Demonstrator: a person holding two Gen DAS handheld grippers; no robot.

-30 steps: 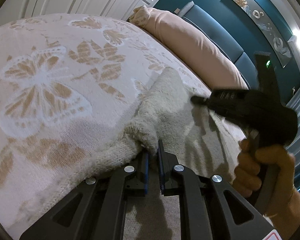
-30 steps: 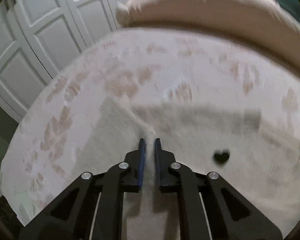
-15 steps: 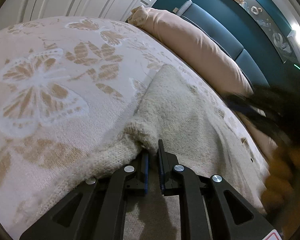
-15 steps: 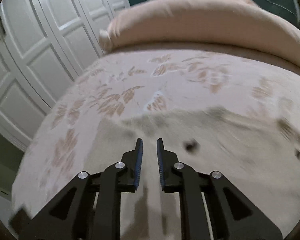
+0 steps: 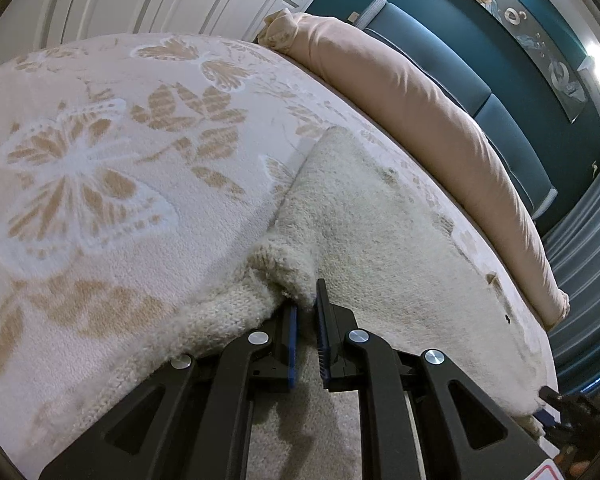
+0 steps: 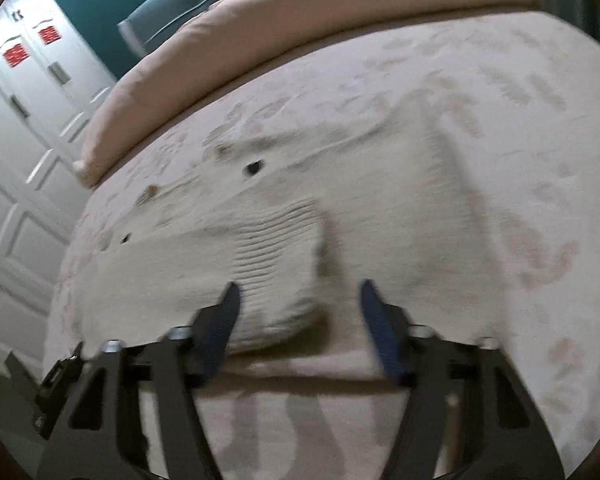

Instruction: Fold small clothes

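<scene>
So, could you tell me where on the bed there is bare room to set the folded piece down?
The butterfly blanket lies bare to the left of the cream sweater, up to the long pillow. In the right wrist view, another strip is free right of the sweater. The middle is crowded: the left gripper pinches a sweater fold, and the open right gripper straddles a ribbed cuff.

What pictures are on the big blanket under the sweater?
Tan butterflies and leaves on a pale pinkish blanket, clearest in the left wrist view.
</scene>
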